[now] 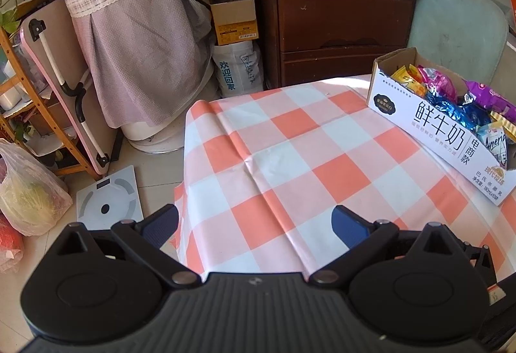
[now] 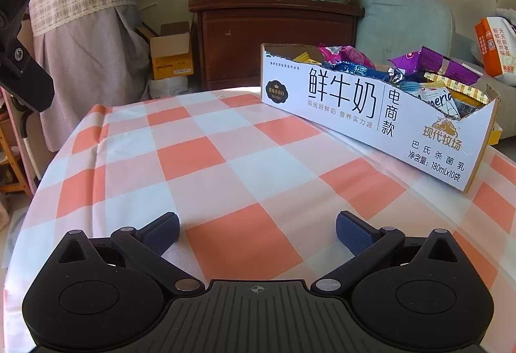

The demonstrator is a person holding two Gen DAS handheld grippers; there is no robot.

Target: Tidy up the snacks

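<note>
A cut-open white milk carton box (image 1: 429, 130) (image 2: 364, 107) stands at the far right of the table and holds several snack packets: purple (image 2: 432, 62), pink (image 1: 438, 82), blue foil (image 2: 358, 69) and yellow (image 1: 406, 77). My left gripper (image 1: 254, 224) is open and empty above the near left part of the table. My right gripper (image 2: 258, 230) is open and empty, low over the near middle of the table. Both are well short of the box.
The table carries an orange-and-white checked cloth (image 1: 290, 166) (image 2: 225, 159). Behind it are a dark wooden cabinet (image 1: 338, 30) with milk cartons on top, a cardboard box (image 1: 232, 14), a covered appliance (image 1: 129, 46) and a pale chair (image 2: 403, 24). A scale (image 1: 109, 195) lies on the floor at left.
</note>
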